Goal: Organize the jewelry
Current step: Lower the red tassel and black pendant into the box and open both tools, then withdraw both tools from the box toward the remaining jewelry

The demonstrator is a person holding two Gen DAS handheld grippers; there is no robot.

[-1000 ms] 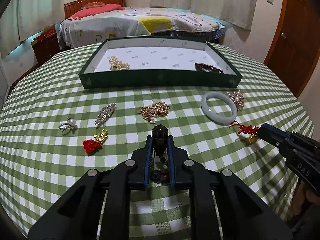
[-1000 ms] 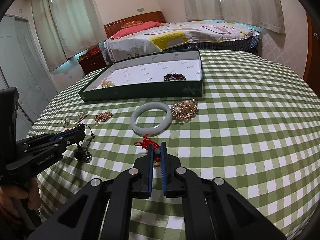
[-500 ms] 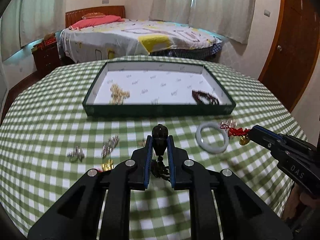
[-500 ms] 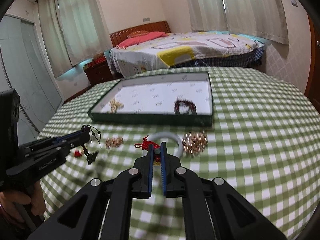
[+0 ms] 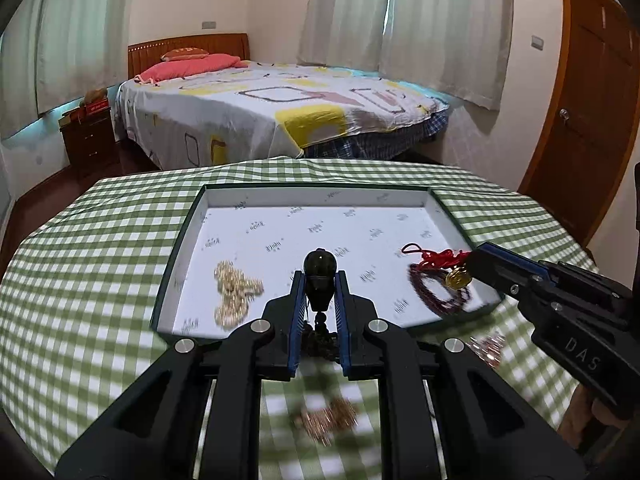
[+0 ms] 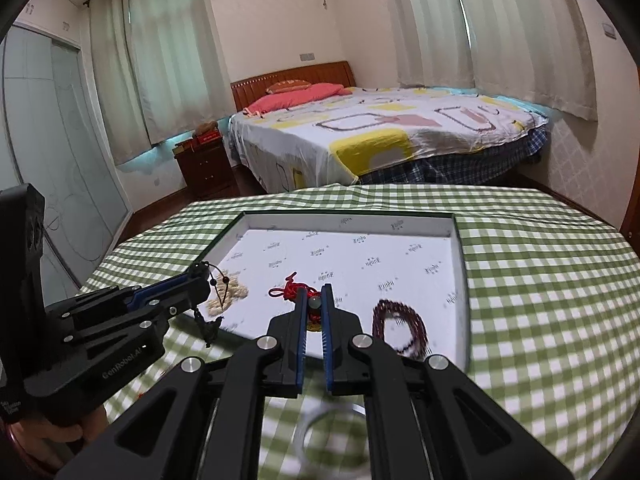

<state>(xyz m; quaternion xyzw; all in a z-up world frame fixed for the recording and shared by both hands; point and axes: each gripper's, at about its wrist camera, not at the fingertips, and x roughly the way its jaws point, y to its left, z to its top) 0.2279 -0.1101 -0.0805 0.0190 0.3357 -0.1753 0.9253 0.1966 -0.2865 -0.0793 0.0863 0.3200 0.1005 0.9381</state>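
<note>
Tray [image 5: 182,248], green-walled with a white floor, sits on checked tablecloth [image 5: 80,272]. Left gripper [image 5: 319,280] is clamped on dark bead pendant [image 5: 319,266] above the tray's near edge. Right gripper [image 6: 316,308] pinches red knotted charm [image 6: 294,290] above the tray floor. Gold chain [image 5: 234,292] lies near left, dark bead bracelet [image 6: 398,326] near right.

You are gripping a dark bead pendant [image 5: 319,280] in your left hand-held gripper [image 5: 319,280], hovering at the green tray's [image 5: 175,268] near wall.

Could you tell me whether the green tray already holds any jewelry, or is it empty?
Not empty. The green tray holds a gold chain and a dark red bead bracelet on its white liner.
</note>
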